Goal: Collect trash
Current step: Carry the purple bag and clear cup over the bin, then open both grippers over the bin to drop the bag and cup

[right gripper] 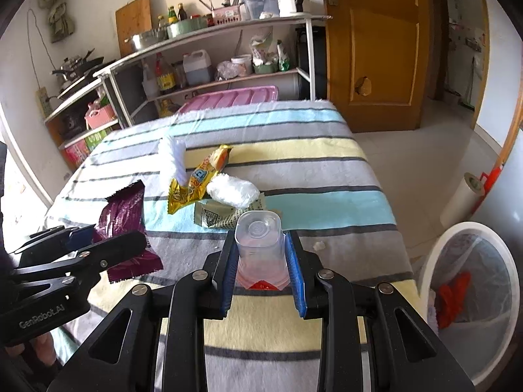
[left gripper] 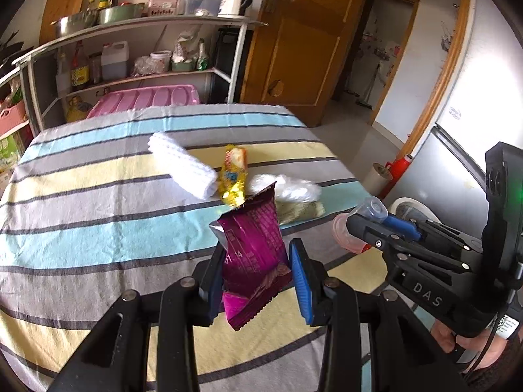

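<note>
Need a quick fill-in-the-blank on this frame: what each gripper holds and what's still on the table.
1. The left gripper is shut on a ____ wrapper.
2. The right gripper holds a clear plastic ____.
3. The bin stands on the floor to the ____ of the table in the right wrist view.
4. The yellow wrapper lies on the ____ cloth.

Missing: purple; cup; right; striped

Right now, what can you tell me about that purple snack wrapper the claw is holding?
The crinkled purple foil snack wrapper hangs upright between the blue pads of the left claw, lifted above the striped tablecloth. It looks like thin, shiny plastic foil with printed text, a pink patch low down and a zigzag-cut bottom edge. Its torn top shows a silvery inside. Only the claw's pads seem to touch it.
</note>
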